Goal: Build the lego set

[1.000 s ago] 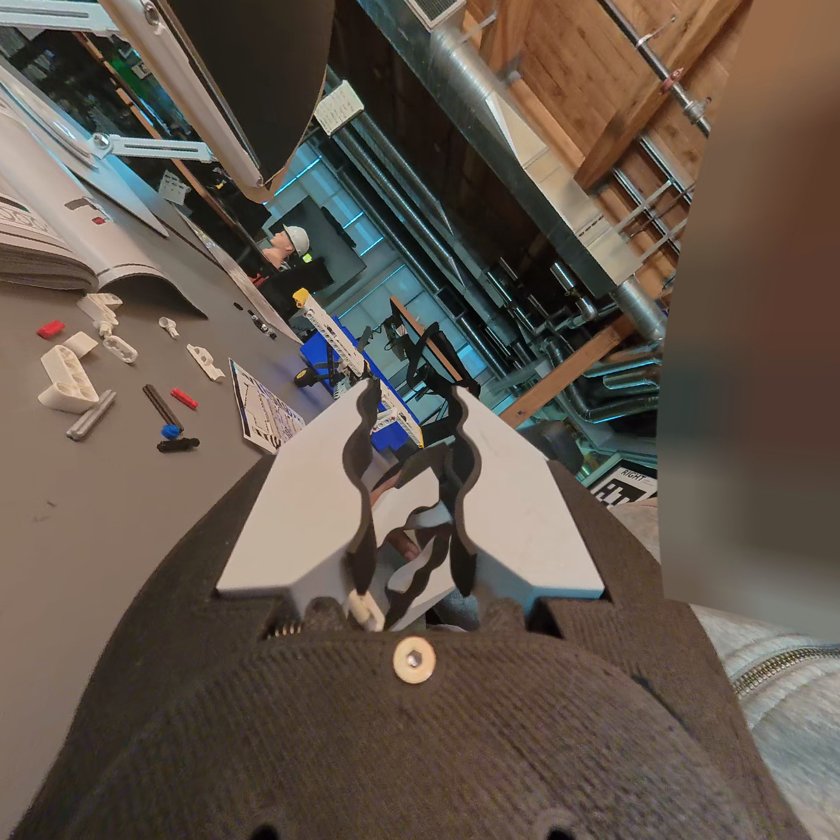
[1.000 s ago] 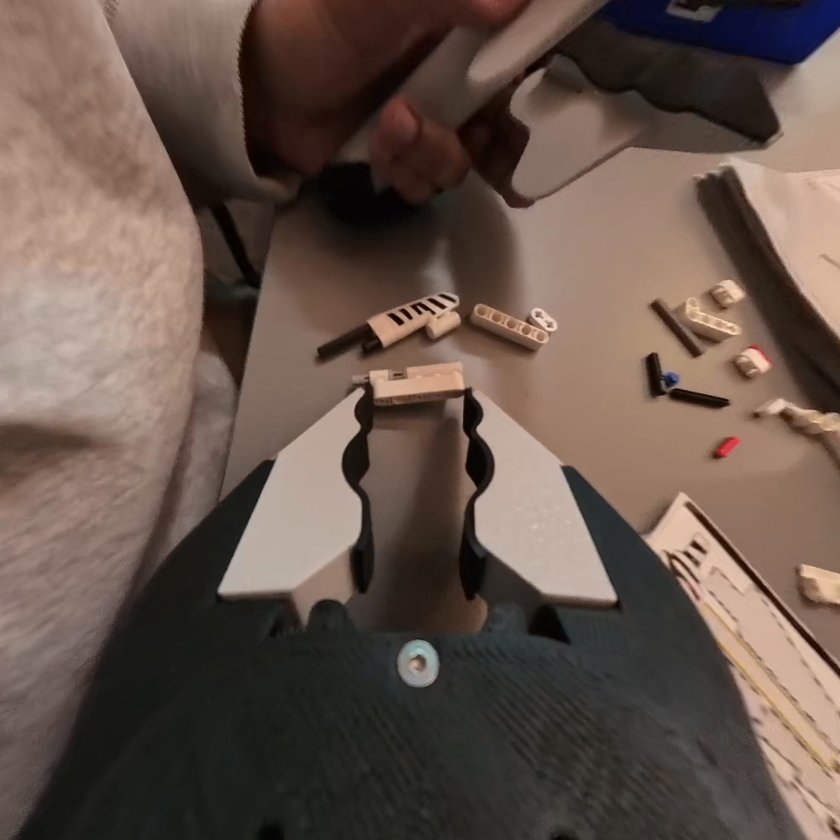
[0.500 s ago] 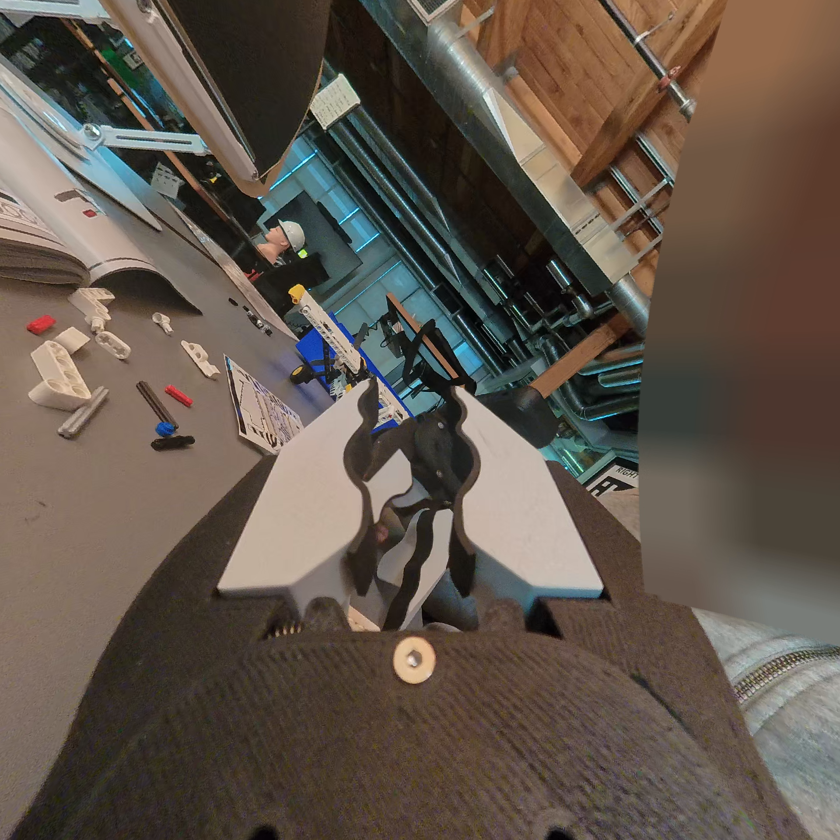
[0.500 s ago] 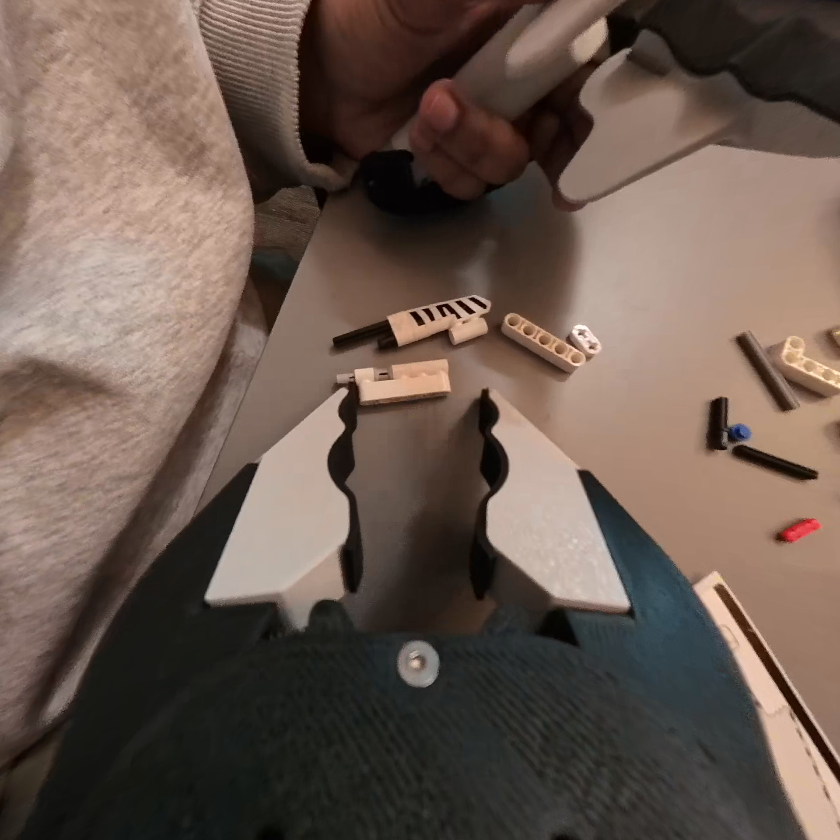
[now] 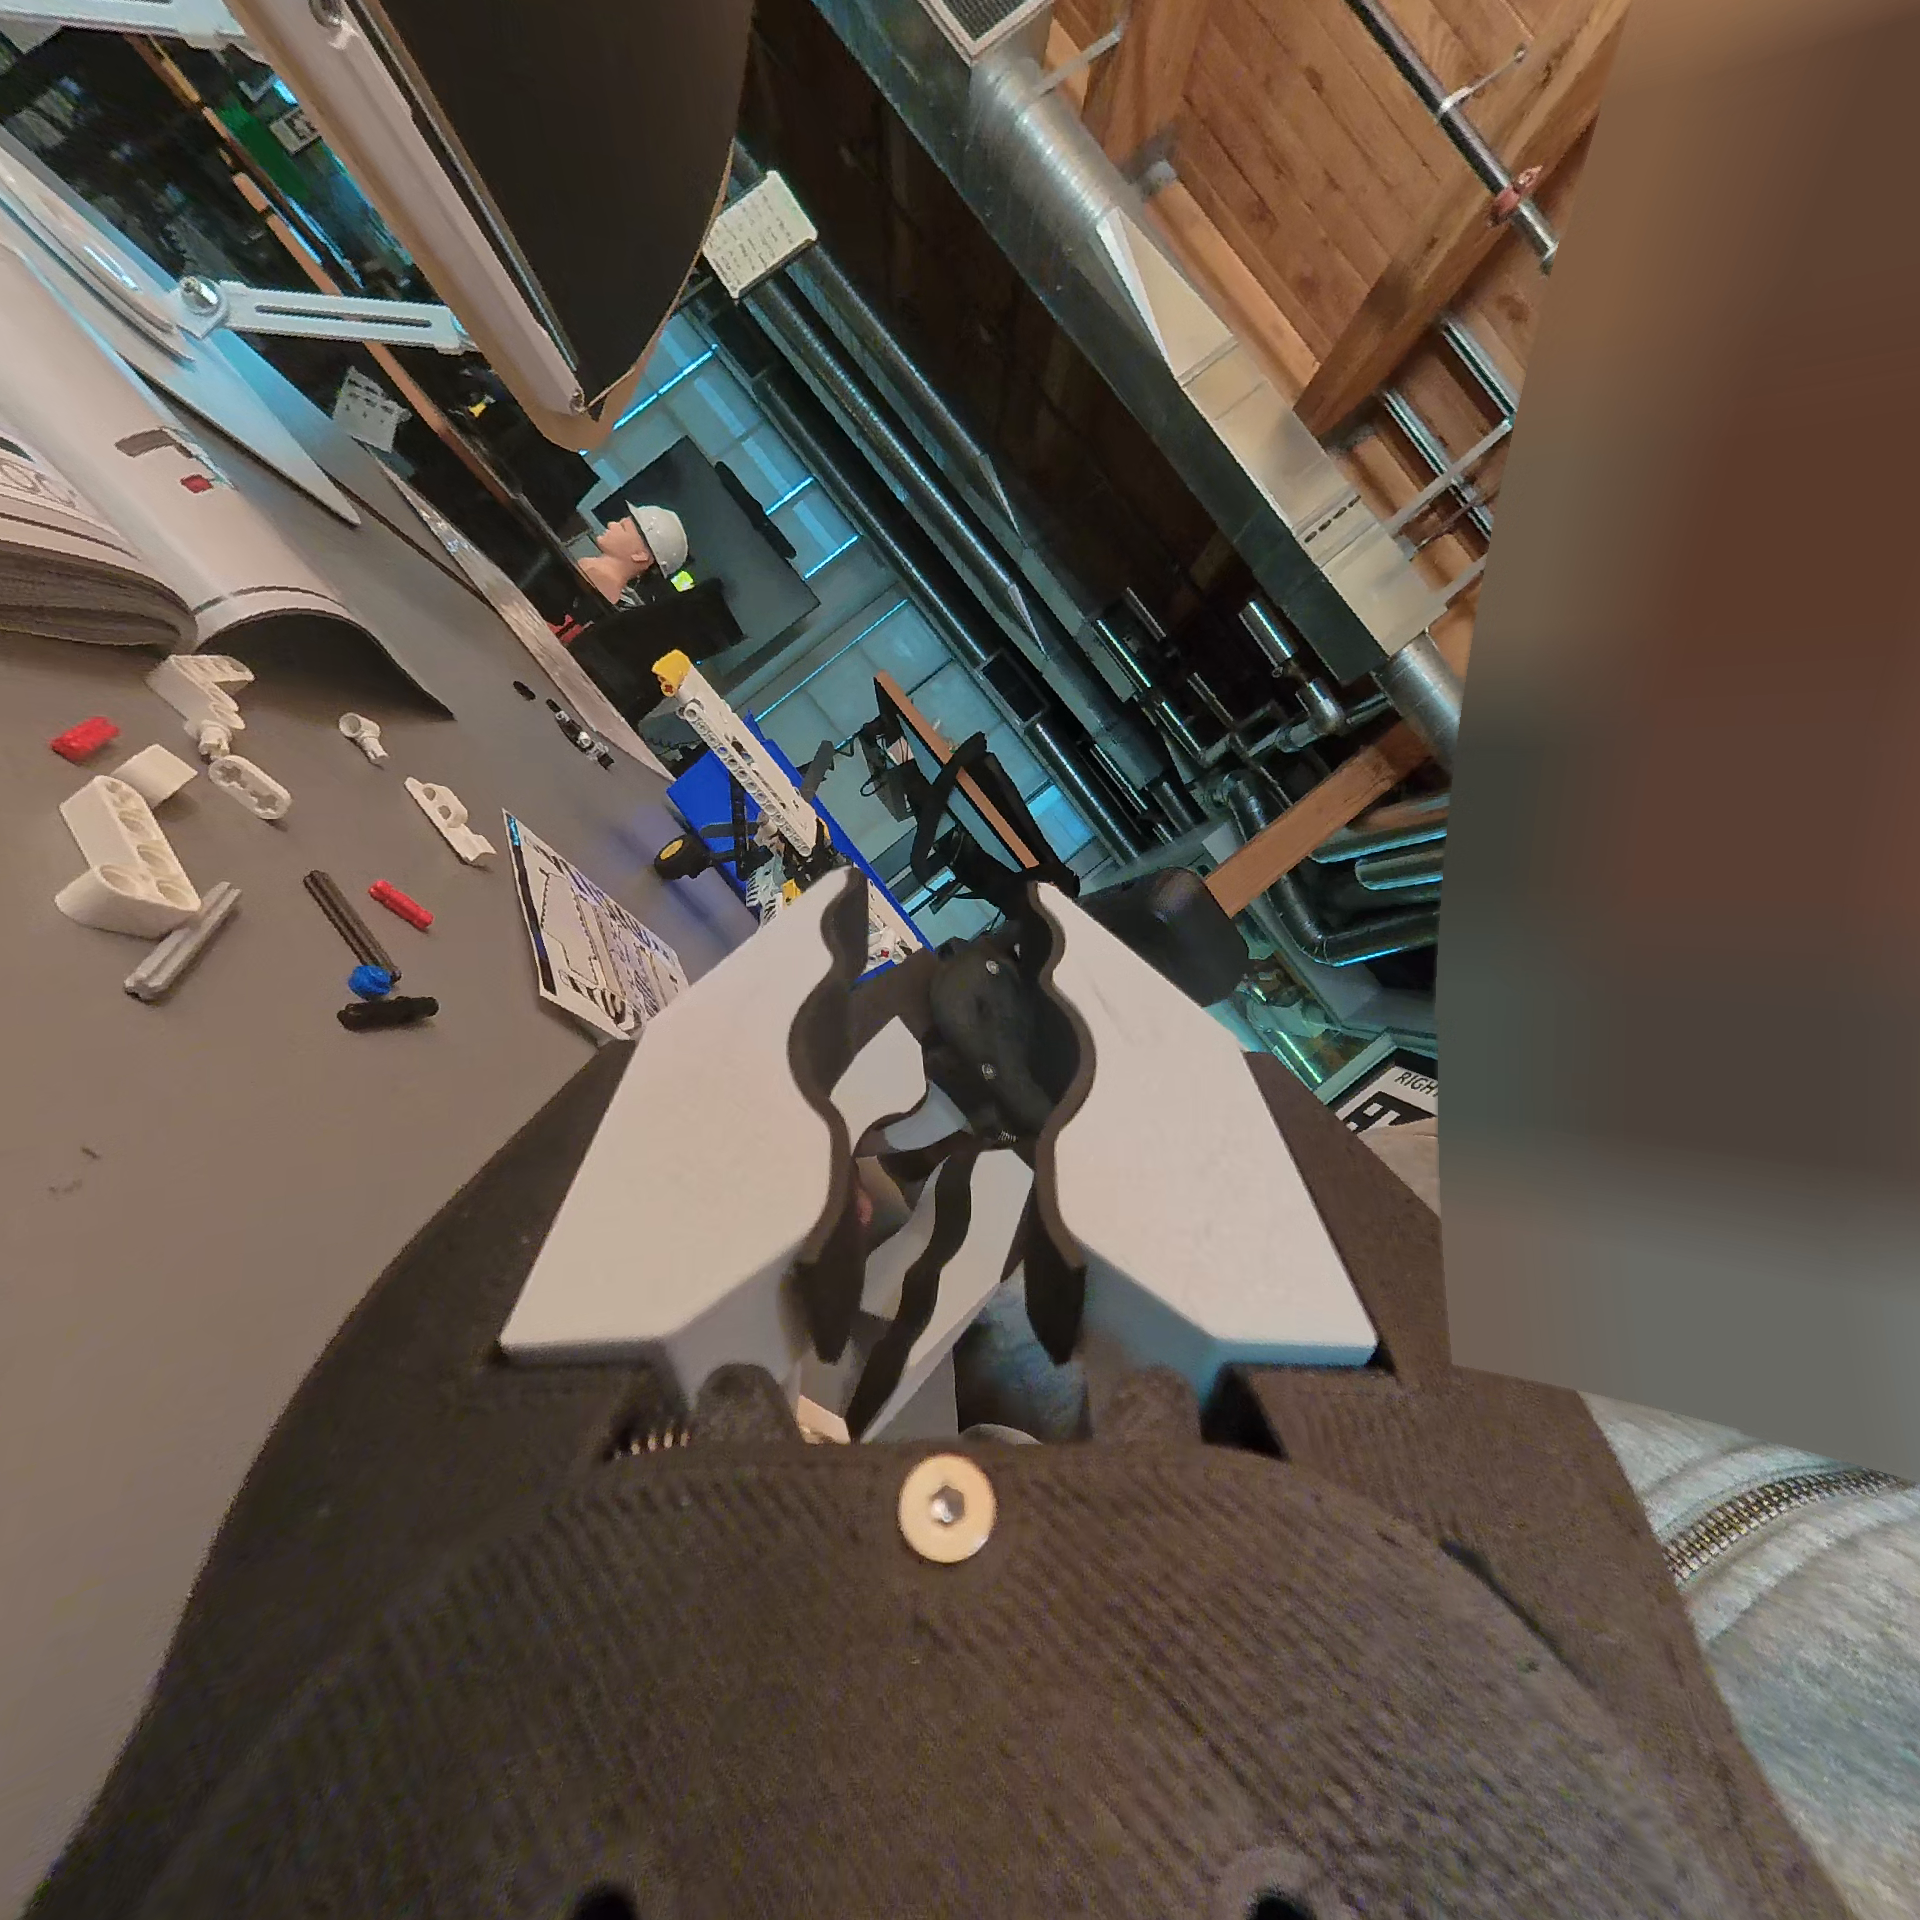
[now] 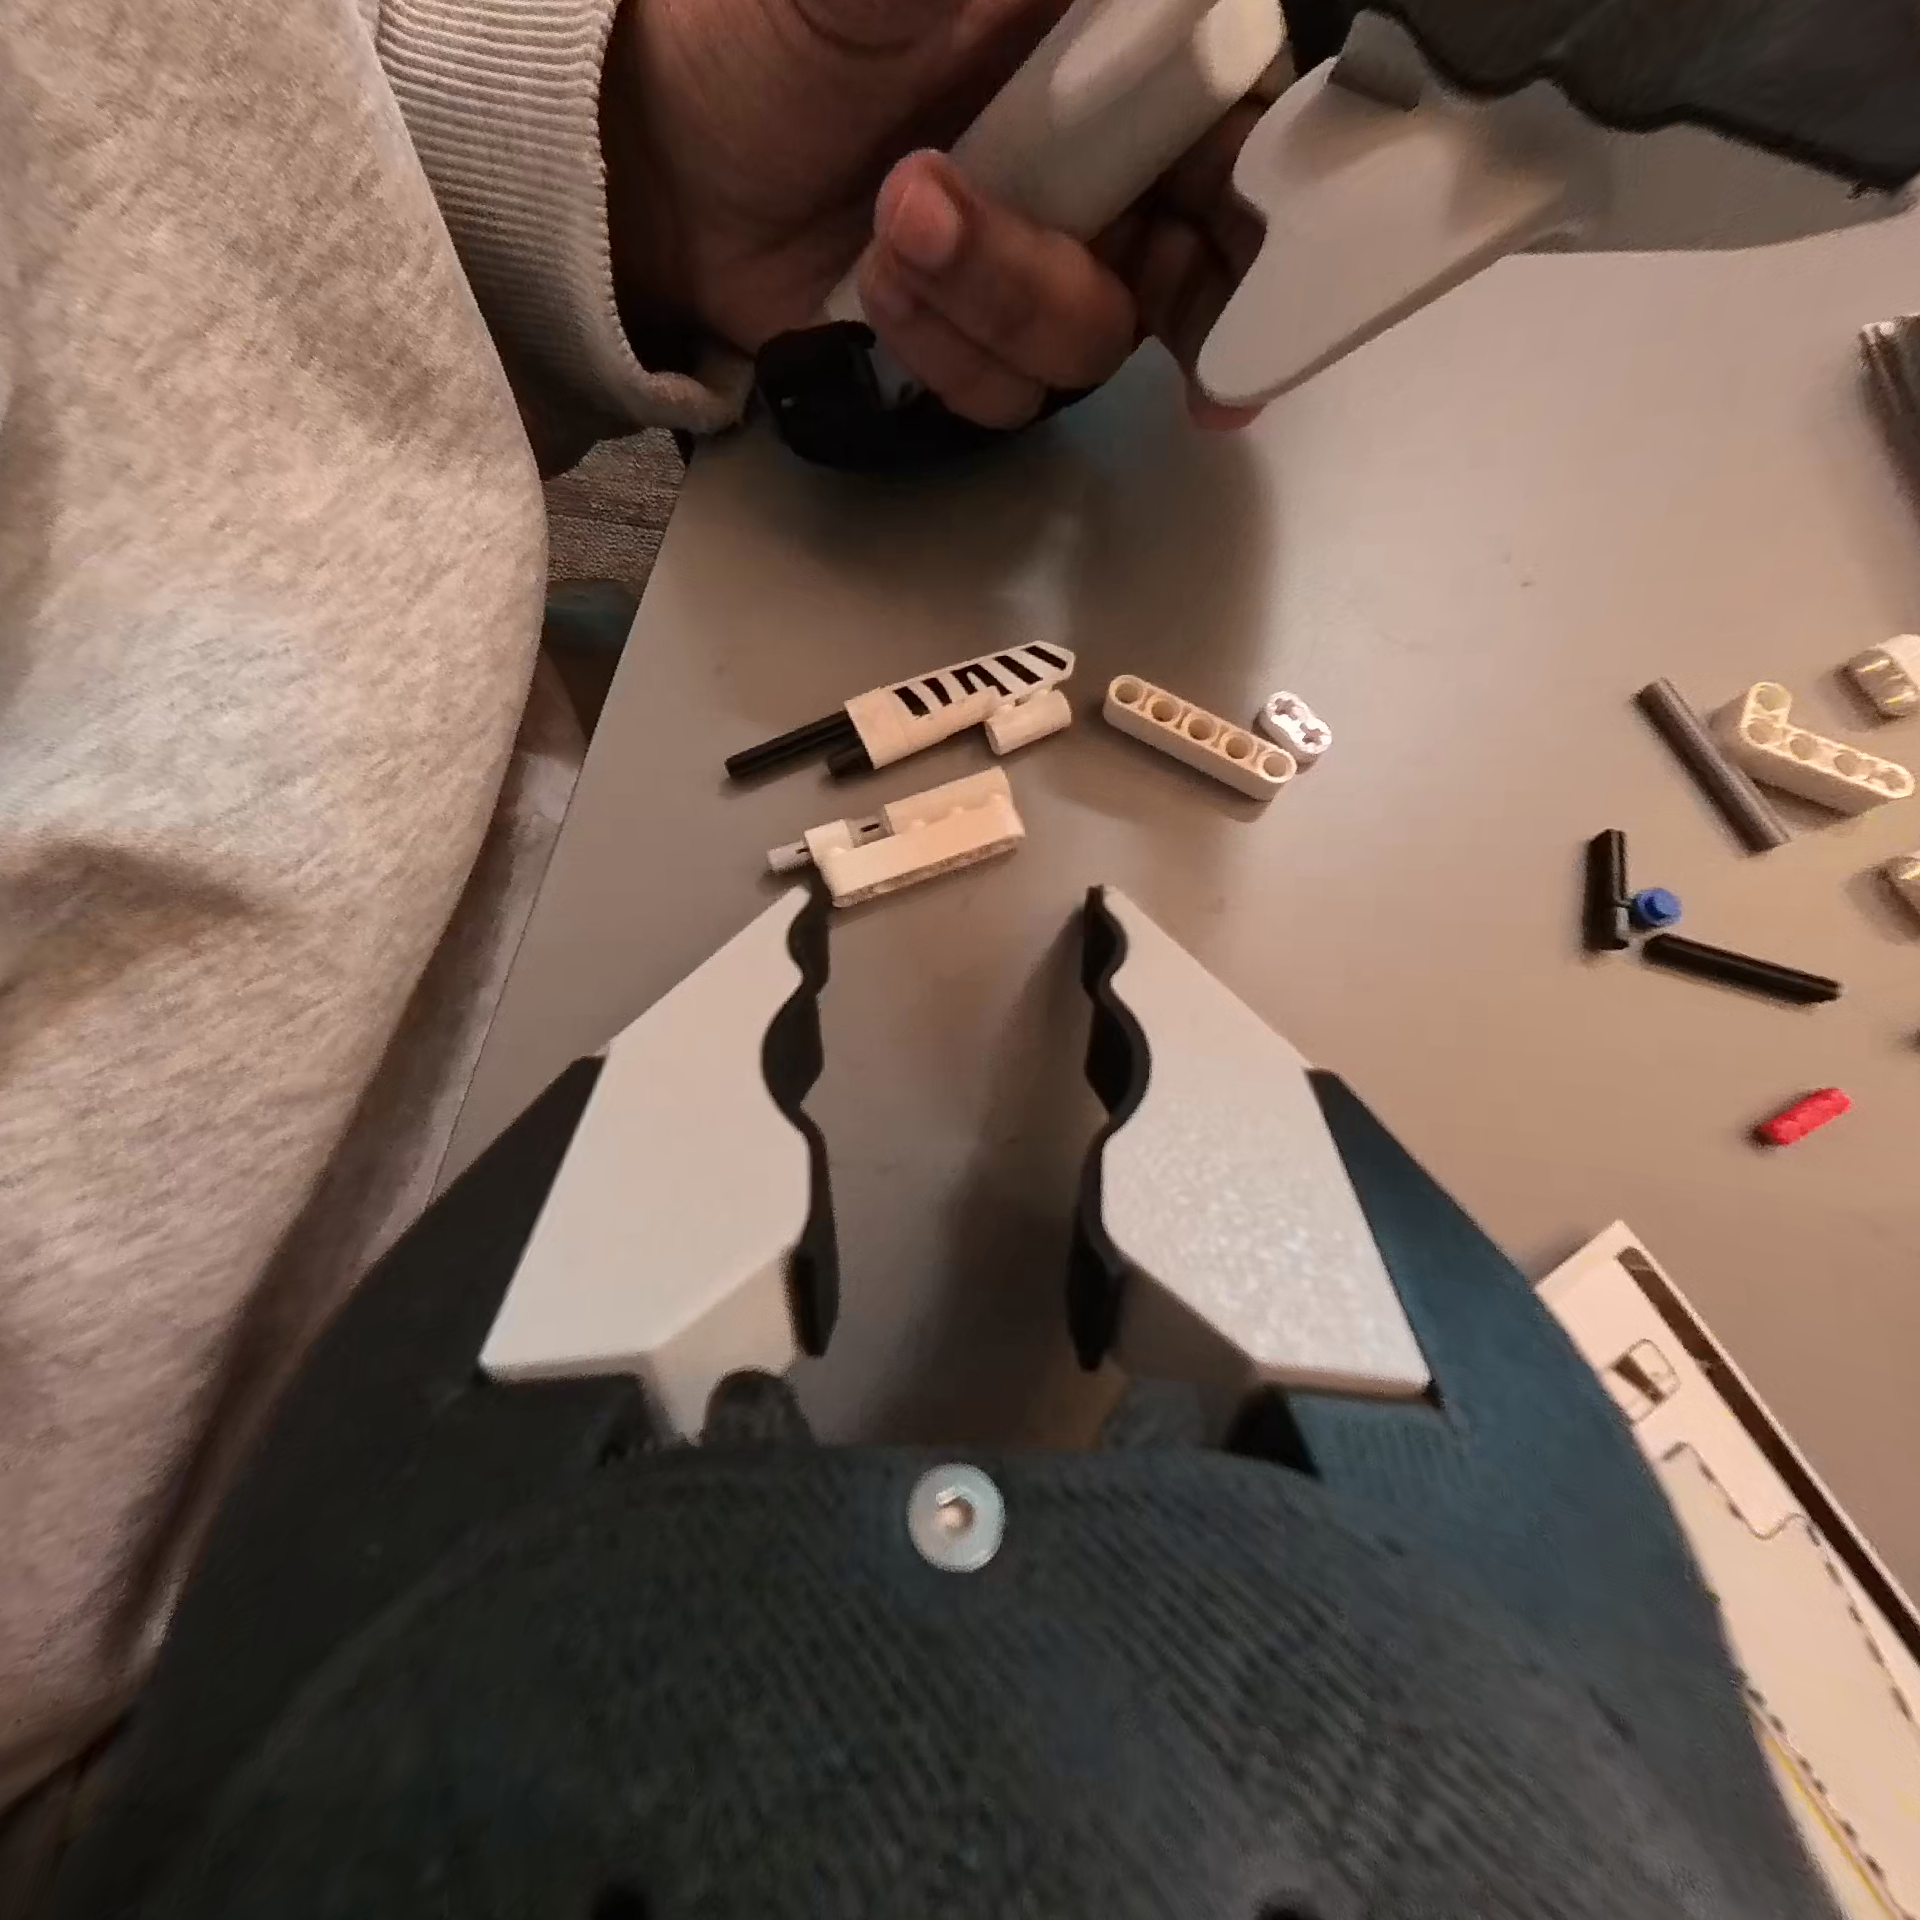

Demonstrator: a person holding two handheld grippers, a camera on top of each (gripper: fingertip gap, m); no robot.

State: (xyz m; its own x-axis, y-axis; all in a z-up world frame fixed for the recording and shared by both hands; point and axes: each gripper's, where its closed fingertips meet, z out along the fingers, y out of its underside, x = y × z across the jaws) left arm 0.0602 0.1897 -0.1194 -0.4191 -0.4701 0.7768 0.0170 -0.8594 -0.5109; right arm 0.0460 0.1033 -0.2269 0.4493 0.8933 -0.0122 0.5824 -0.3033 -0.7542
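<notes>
Upper right of the left wrist view, wooden ceiling planks point(image 5: 1278, 156) over a silver duct point(image 5: 1049, 145) and grey pipes point(image 5: 914, 416). Mid-frame, a mannequin head in a white hard hat point(image 5: 657, 532). Lower right, a grey zipped sleeve point(image 5: 1787, 1558). Top centre, a dark monitor point(image 5: 582, 156).

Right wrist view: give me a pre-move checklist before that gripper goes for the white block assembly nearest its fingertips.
1. Right gripper open and empty: ok.
2. White block assembly lying free on the grey table, touching no other part: ok.
3. Assembly centred between the fingertips: not ok; it sits ahead, toward the left finger.
4. Striped white piece clear of the approach: ok, it lies beyond.
5. Left gripper empty: ok, open with nothing between its fingers.
6. Assembly's pins fully seated: cannot tell.
</notes>
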